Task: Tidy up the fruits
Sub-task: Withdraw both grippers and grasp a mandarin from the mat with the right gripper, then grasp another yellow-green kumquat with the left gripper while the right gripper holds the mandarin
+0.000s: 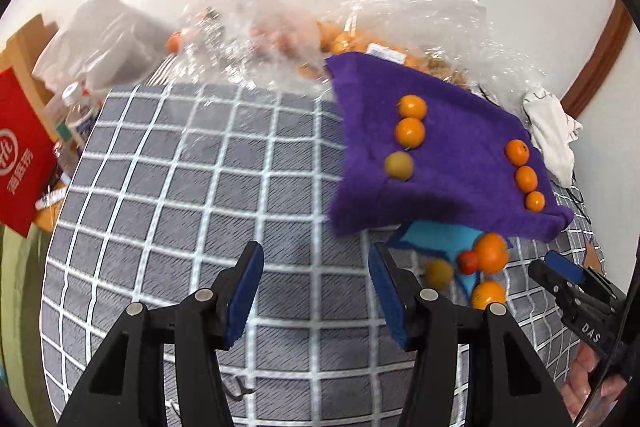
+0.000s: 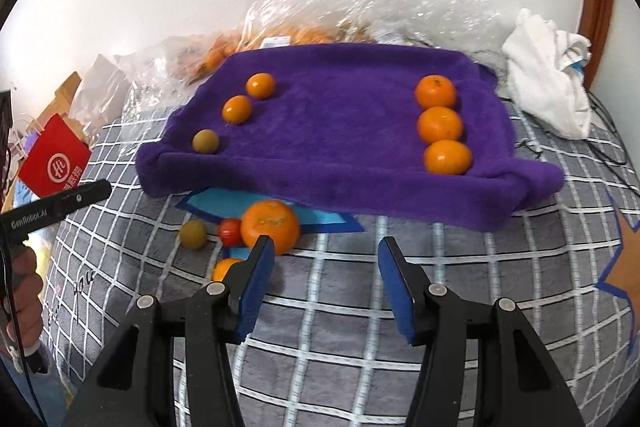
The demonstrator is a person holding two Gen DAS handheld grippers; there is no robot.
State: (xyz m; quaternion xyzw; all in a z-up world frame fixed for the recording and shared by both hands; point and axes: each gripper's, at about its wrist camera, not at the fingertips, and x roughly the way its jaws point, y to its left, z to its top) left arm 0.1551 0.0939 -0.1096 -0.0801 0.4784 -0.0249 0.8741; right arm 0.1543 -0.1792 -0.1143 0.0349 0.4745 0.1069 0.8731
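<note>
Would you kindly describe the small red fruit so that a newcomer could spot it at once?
Start at the purple towel spread on the checked bedcover. Just off its near edge, four loose fruits lie around a blue patch. The red fruit sits between the olive-green one and the big orange; it is the only red one.

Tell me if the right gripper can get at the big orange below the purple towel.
Probably yes: the right gripper is open, the big orange lies just ahead by its left finger, uncovered.
</note>
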